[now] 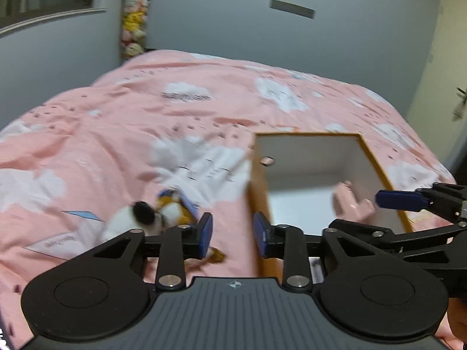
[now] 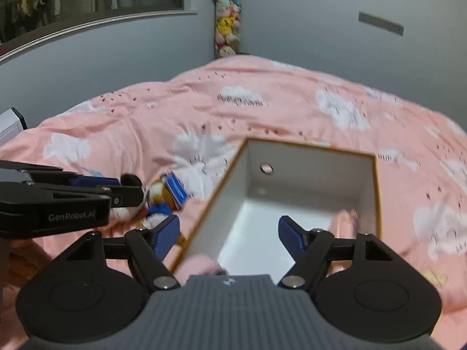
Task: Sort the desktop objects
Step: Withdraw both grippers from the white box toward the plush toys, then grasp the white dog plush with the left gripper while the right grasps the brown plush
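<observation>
An open box (image 1: 306, 151) with orange outer walls and a white inside lies on the pink bedspread. A pink object (image 1: 348, 204) rests in its near right corner. My left gripper (image 1: 232, 233) stands open just left of the box's left wall, nothing between its pads. A blurred white, orange and blue plush toy (image 1: 163, 213) lies on the bed beside its left finger. In the right wrist view my right gripper (image 2: 229, 233) is wide open above the box (image 2: 306, 169), holding nothing. The pink object (image 2: 347, 218), plush toy (image 2: 157, 198) and left gripper (image 2: 122, 189) also show there.
Bedspread (image 1: 175, 102) with white clouds covers the whole surface. A tall column of soft toys (image 2: 227, 26) stands in the far wall corner. A white appliance edge (image 2: 11, 122) shows at far left. A door (image 1: 437, 58) is at right. The right gripper (image 1: 379, 213) reaches over the box's right side.
</observation>
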### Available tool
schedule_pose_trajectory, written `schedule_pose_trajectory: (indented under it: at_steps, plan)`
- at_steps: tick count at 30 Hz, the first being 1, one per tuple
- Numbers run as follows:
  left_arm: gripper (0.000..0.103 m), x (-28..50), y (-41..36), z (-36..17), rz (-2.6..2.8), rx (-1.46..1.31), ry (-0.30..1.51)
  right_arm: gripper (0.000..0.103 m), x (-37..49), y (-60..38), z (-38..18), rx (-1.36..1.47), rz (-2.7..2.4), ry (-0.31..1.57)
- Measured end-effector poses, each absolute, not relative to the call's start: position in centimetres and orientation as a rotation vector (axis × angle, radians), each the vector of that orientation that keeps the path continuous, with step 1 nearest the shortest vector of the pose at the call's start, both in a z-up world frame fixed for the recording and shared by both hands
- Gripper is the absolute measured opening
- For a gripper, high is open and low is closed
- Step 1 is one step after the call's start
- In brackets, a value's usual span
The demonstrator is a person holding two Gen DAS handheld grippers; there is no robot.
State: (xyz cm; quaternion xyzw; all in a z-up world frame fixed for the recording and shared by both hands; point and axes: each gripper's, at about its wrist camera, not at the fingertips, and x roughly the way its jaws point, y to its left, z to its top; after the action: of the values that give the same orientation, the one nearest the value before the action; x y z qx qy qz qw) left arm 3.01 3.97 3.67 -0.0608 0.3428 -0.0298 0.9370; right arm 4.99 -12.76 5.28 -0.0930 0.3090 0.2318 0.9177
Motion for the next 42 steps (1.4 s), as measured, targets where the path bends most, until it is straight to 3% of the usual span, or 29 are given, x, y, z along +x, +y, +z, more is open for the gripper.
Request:
schedule_pose_trajectory:
  at_steps: [2,15,25,29,37,42]
  plan:
    - [0.055,3.0,5.1,4.0,-0.052,-0.135,0.693,0.082,5.2,-11.6,5.3,-0.206,0.487,0.616]
    - [0.057,3.7,11.2,3.3,-0.051,0.070,0.837,0.085,7.8,-5.4,4.4,-0.294,0.647,0.670]
    - [0.057,5.7,12.3,0.2,-0.116,0.175,0.944,0.057,10.9,-1.3,1.8,-0.375,0.732,0.806]
    - [0.057,5.7,10.3,-0.9,-0.140,0.350,0.917,0.049,12.8,0.0,0.3,-0.362,0.723,0.884]
    - [0.057,5.1,5.2,-6.7,-0.063,0.802,0.868,0.047,15.9,2.2,-2.6,-0.370,0.717,0.978]
    - [0.057,5.7,3.8,-9.6,-0.014,0.938,0.881,0.047,17.3,3.2,-3.9,-0.380,0.712,1.020]
